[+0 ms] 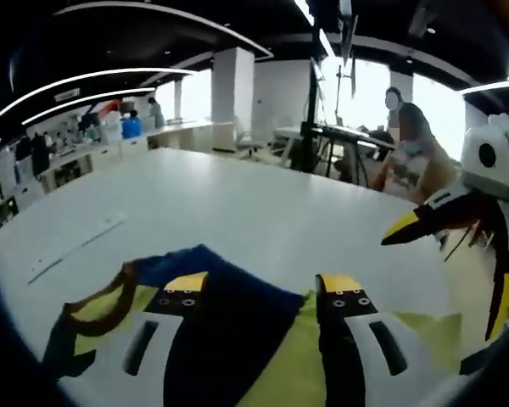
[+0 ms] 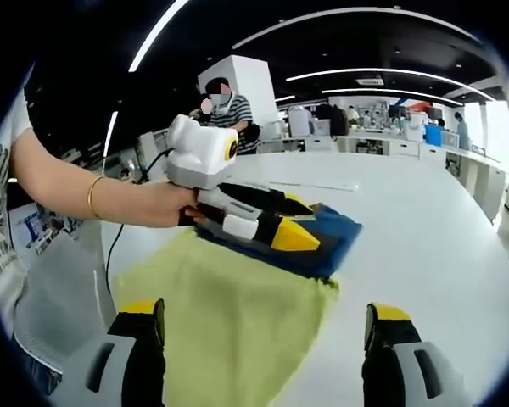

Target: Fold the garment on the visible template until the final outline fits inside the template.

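A garment of yellow-green cloth (image 2: 229, 322) with a navy part (image 2: 335, 233) lies flat on the white table (image 1: 237, 203). In the left gripper view the navy part (image 1: 229, 331) sits between my left gripper's (image 1: 263, 284) jaws, with a brown-trimmed edge (image 1: 102, 305) to the left. The right gripper view shows a hand holding the left gripper (image 2: 314, 225) low over the navy part, jaws apart. My right gripper (image 2: 263, 314) stands wide open above the yellow-green cloth, nothing between its jaws. The right gripper (image 1: 441, 284) also enters from the right, off the garment's edge.
A thin pale strip (image 1: 76, 246) lies on the table far left of the garment. A black stand (image 1: 310, 127) and desks stand beyond the table's far edge, with a seated person (image 1: 407, 144) there. A bare forearm with a bracelet (image 2: 93, 199) reaches in.
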Available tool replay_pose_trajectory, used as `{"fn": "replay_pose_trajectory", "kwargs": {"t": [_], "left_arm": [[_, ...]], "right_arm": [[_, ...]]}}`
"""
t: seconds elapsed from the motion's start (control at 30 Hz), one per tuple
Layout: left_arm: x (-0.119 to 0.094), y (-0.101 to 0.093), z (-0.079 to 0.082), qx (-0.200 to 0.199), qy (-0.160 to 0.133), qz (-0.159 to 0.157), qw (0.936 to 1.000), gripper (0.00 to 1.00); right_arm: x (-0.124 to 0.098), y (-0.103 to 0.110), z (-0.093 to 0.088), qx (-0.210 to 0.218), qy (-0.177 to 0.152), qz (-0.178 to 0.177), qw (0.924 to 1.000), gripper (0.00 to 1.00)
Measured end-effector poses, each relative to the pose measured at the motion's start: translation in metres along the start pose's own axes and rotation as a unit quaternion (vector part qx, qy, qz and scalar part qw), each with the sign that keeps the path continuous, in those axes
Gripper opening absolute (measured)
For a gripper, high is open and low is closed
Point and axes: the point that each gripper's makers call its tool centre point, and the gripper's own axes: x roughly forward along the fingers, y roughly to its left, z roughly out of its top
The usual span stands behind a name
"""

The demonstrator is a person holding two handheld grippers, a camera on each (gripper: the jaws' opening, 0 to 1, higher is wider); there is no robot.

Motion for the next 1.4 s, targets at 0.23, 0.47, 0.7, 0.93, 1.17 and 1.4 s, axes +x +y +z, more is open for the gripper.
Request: {"fn": "replay_pose_trajectory", "kwargs": {"t": [0.23, 0.47, 0.7, 0.93, 1.17, 1.4], "left_arm": [[-0.014, 0.011, -0.004, -0.01, -0.007, 0.018, 0.9998, 0.81], [-0.04, 0.023, -0.008, -0.018, -0.014, 0.033, 0.9992, 0.98], [-0.078, 0.041, -0.024, -0.004, 0.0, 0.045, 0.999, 0.99], [-0.111, 0.061, -0.04, -0.012, 0.009, 0.074, 0.9971, 0.98], [-0.134, 0.07, -0.051, -0.009, 0.008, 0.088, 0.996, 0.88], [-0.156, 0.079, -0.063, 0.002, 0.011, 0.105, 0.9944, 0.8]], "right_arm": [[0.003, 0.006, 0.005, -0.01, -0.001, 0.011, 0.9999, 0.99], [0.005, 0.011, 0.007, -0.014, -0.001, 0.019, 0.9997, 0.99], [0.004, 0.012, 0.008, -0.018, -0.004, 0.021, 0.9996, 0.99], [0.006, 0.017, 0.009, -0.019, -0.002, 0.026, 0.9995, 0.99], [0.01, 0.022, 0.009, -0.024, 0.001, 0.034, 0.9991, 0.99], [0.013, 0.025, 0.007, -0.024, 0.005, 0.038, 0.999, 0.99]]}}
